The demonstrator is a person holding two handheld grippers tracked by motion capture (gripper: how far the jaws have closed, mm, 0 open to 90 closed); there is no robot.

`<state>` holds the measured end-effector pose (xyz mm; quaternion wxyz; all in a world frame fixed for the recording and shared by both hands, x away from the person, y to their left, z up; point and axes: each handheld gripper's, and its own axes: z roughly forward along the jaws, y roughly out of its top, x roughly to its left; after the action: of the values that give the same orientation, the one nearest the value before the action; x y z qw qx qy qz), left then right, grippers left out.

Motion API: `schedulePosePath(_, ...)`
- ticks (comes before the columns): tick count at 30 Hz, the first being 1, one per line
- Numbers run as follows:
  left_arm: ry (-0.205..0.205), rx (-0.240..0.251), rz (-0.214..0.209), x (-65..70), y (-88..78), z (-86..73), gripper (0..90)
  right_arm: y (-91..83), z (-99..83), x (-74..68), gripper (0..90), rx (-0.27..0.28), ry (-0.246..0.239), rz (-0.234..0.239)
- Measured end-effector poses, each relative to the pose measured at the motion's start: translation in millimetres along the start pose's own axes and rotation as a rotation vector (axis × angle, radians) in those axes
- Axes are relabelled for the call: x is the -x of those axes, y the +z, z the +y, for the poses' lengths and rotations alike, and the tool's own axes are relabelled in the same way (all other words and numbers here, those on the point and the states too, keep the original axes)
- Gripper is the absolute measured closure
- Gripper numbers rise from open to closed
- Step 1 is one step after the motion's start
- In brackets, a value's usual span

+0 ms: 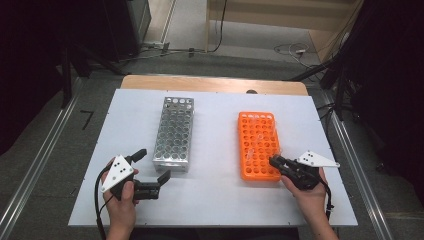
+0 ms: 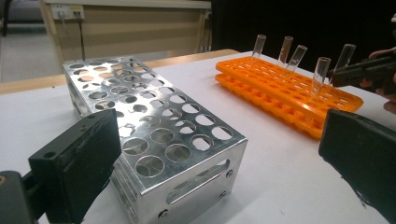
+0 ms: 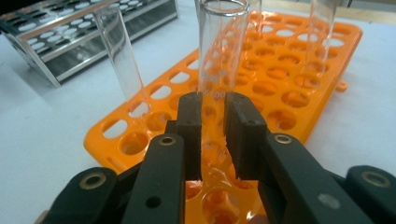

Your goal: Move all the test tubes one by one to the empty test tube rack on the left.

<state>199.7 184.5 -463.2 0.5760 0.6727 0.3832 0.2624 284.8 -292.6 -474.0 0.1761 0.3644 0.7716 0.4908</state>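
Observation:
An orange tube rack [image 1: 257, 145] lies right of centre on the white board, with several clear glass test tubes [image 2: 286, 49] standing in it. My right gripper [image 3: 213, 107] is at the rack's near right corner [image 1: 274, 161], shut on one upright glass tube [image 3: 219, 51] whose base sits in a hole of the orange rack [image 3: 289, 79]. Another tube [image 3: 121, 56] stands just left of it. A silver metal rack [image 1: 174, 132] with no tubes seen in its holes lies left of centre. My left gripper [image 1: 154, 164] is open beside its near end, nothing between the jaws [image 2: 219, 135].
The white board [image 1: 215, 195] covers a wooden table; bare board lies between the two racks and along the near edge. Cables and dark equipment stand on the floor beyond the table. Metal rails run along both sides.

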Motion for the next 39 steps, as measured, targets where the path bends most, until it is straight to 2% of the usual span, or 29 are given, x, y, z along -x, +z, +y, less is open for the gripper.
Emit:
schedulePosePath(7, 0.014, -0.005, 0.006, 5.4, 1.0, 4.0, 0.0, -17.3, 13.1, -6.3, 74.2, 0.047, -0.014, -0.006)
schedulePosePath(10, 0.035, -0.024, -0.027, 10.3, 3.3, 7.1, 0.0, -22.0, 18.1, -12.8, 74.2, 0.054, -0.025, 0.007)
schedulePosePath(13, 0.03, -0.025, -0.059, 15.5, 5.7, 9.8, 0.0, -23.0, 21.9, -21.6, 74.2, 0.049, -0.043, 0.033)
schedulePosePath(21, 0.029, -0.042, -0.054, 35.0, 13.4, 15.9, 0.0, -19.4, 28.5, -49.0, 74.2, 0.038, -0.087, 0.117)
schedulePosePath(24, 0.021, -0.063, -0.071, 43.8, 18.7, 18.4, 0.0, -15.5, 29.4, -58.9, 74.2, 0.032, -0.104, 0.145)
schedulePosePath(26, 0.02, -0.082, -0.068, 50.4, 22.8, 20.1, 0.4, -12.1, 29.1, -65.3, 74.2, 0.024, -0.114, 0.161)
schedulePosePath(31, -0.024, -0.106, -0.093, 64.3, 30.8, 23.5, 10.4, -2.1, 27.0, -81.6, 74.2, -0.003, -0.14, 0.197)
schedulePosePath(34, -0.022, -0.119, -0.113, 72.7, 34.2, 24.3, 15.7, 3.9, 26.0, -92.6, 74.2, -0.02, -0.159, 0.219)
schedulePosePath(39, -0.016, -0.14, -0.177, 84.6, 39.4, 25.0, 26.1, 13.9, 23.9, -109.8, 74.2, -0.039, -0.19, 0.251)
